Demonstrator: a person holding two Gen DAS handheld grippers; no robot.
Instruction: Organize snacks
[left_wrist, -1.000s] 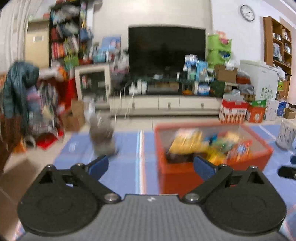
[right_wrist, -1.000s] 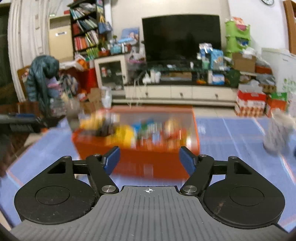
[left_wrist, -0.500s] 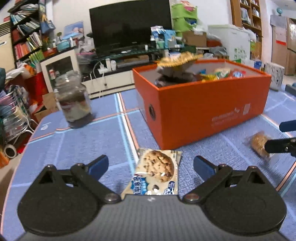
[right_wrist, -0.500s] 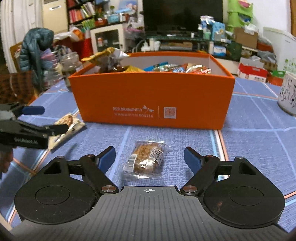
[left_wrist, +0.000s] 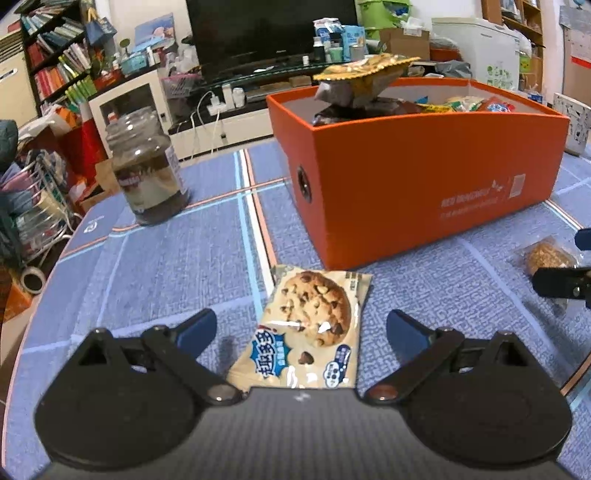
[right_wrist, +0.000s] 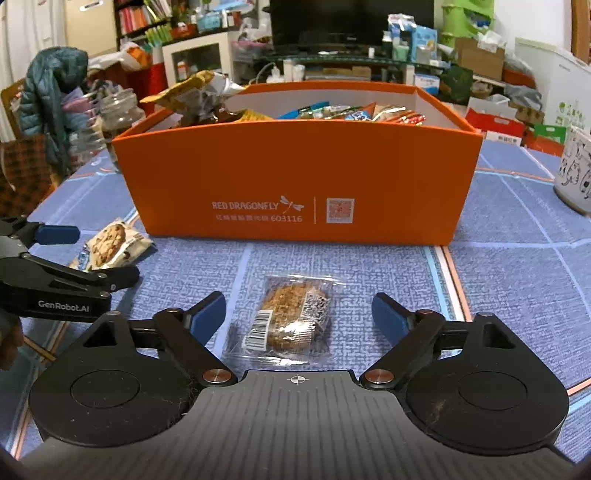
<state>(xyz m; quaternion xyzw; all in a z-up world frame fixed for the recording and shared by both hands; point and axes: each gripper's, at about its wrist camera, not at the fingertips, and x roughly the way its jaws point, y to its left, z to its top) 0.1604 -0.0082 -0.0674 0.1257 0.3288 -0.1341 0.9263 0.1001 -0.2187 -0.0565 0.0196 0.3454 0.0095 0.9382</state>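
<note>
left gripper (left_wrist: 299, 326) spread around cookie pack (left_wrist: 308, 326) | right gripper (right_wrist: 299, 314), jaws just been opening, straddles oat bar (right_wrist: 291, 319) untouched | both by orange box (right_wrist: 295, 177) near table edge, lined up for grabs

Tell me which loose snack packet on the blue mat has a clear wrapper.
The oat biscuit packet between the right gripper's open jaws; the chocolate-chip cookie packet is opaque, printed.

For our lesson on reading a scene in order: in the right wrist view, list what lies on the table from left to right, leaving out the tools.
Chocolate chip cookie packet → clear-wrapped oat biscuit → white cup with cat drawings. The orange box spans the middle, so it is left out.
</note>
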